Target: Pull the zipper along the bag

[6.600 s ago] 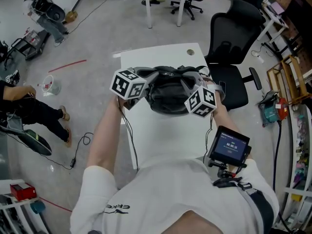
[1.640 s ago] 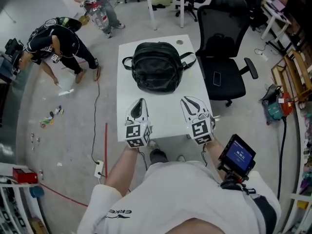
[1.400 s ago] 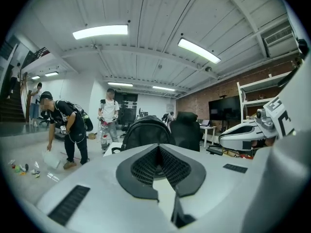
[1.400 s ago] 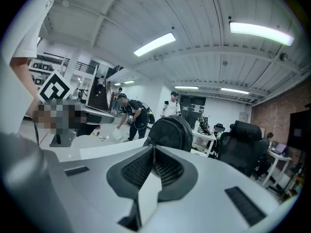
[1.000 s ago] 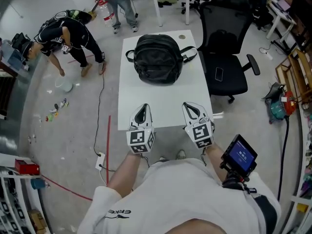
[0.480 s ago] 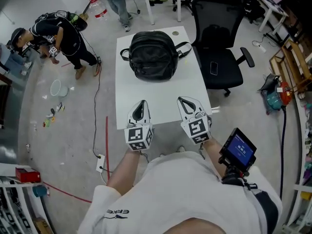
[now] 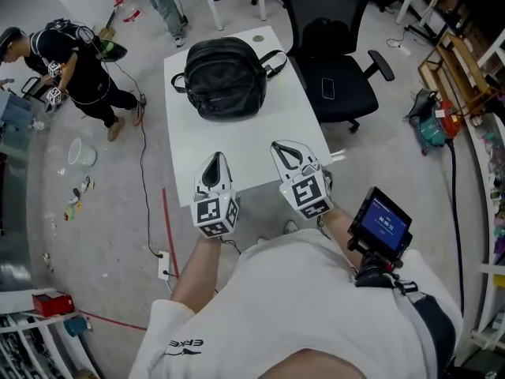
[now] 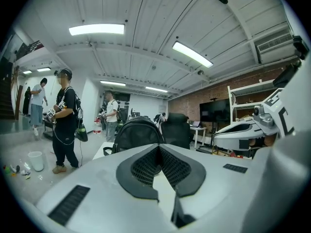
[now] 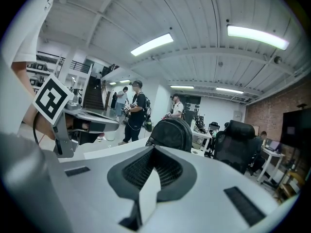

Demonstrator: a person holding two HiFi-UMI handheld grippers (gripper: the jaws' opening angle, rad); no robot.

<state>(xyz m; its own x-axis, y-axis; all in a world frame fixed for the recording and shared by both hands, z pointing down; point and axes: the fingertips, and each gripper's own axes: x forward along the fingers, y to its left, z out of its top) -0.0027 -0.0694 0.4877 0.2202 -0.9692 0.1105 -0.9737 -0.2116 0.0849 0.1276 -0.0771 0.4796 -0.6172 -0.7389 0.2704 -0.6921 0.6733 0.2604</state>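
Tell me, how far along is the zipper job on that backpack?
Done: unclear; the backpack zipper is too small to read. In hand: nothing; left gripper and right gripper hover at the table's near edge, fingers shut, empty. Left: perhaps the whole pull; the backpack sits at the far end.

Head view looks steeply down; both gripper views face the shared backpack (image 7: pixel 223 77)

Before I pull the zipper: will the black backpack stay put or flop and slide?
Probably soft: the backpack looks rounded and slumped, straps splayed loose, so it may buckle under a pull. It lies unanchored on the smooth white table, so it could slide.
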